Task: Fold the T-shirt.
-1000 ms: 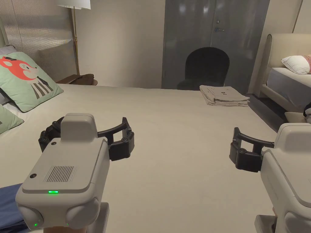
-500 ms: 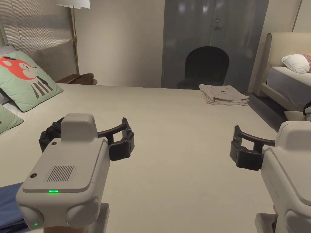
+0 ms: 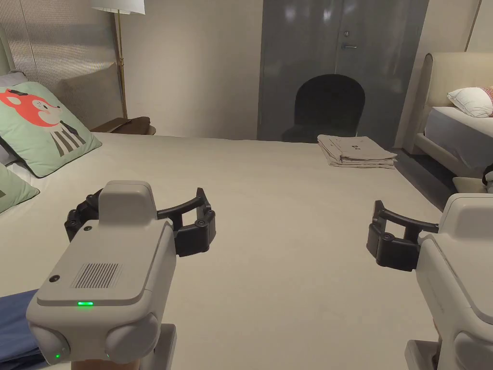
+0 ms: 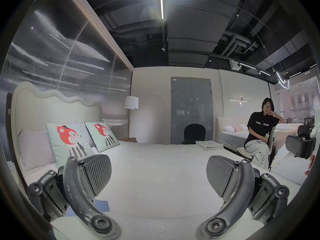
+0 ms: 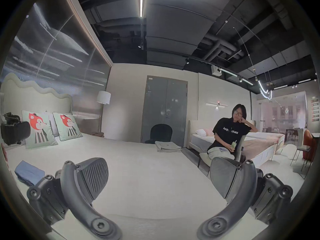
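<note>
A folded blue garment (image 5: 28, 173) lies at the near left corner of the beige bed (image 3: 289, 202), just left of my left gripper (image 4: 159, 174); its corner also peeks out under the left jaw (image 4: 102, 205). A stack of folded beige garments (image 3: 355, 151) sits at the bed's far right edge. My left gripper (image 3: 137, 212) hovers over the near left of the bed, jaws wide apart and empty. My right gripper (image 5: 158, 178) hovers over the near right, also open with nothing between its jaws.
Two fox-print pillows (image 4: 72, 139) lean at the headboard on the left. A floor lamp (image 3: 118, 58) and a dark chair (image 3: 329, 108) stand beyond the bed. A person (image 5: 226, 139) sits on a chair right of the bed, before a second bed (image 3: 457, 130).
</note>
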Motion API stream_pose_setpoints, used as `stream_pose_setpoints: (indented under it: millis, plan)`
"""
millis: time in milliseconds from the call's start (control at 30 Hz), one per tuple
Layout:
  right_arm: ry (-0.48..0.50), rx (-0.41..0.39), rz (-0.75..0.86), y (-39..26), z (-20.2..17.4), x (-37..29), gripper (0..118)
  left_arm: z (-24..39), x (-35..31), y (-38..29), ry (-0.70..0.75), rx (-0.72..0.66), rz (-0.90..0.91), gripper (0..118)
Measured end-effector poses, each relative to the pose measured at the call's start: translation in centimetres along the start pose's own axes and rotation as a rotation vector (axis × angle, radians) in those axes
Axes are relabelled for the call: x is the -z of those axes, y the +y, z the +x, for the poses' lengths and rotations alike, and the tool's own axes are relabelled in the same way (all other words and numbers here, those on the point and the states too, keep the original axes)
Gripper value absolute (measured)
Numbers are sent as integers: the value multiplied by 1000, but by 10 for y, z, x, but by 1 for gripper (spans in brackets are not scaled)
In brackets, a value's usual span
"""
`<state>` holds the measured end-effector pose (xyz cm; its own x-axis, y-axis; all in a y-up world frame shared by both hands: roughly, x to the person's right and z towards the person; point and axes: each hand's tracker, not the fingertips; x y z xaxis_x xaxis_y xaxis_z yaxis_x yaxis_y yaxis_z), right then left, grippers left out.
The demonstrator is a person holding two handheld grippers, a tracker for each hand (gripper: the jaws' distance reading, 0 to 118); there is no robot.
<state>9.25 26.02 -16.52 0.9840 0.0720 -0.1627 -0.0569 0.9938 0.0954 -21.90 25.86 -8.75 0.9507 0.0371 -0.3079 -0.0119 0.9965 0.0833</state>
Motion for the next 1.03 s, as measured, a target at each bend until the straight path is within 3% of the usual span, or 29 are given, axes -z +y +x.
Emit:
stream_pose_setpoints:
  millis: [200,667,767,1033]
  plan:
    - [15,47,-81,0,1,7,115,0,0,1,-1,0,1,110]
    - [-47,-41,-144,0,-15,2,115,3,0,-1,-13,5,-24,110]
    - [-17,31,-165,3,-11,3,115,4,1,-1,-18,3,-27,110]
    - [-58,25,-115,9,-9,0,115,5,2,-4,-15,18,-40,110]
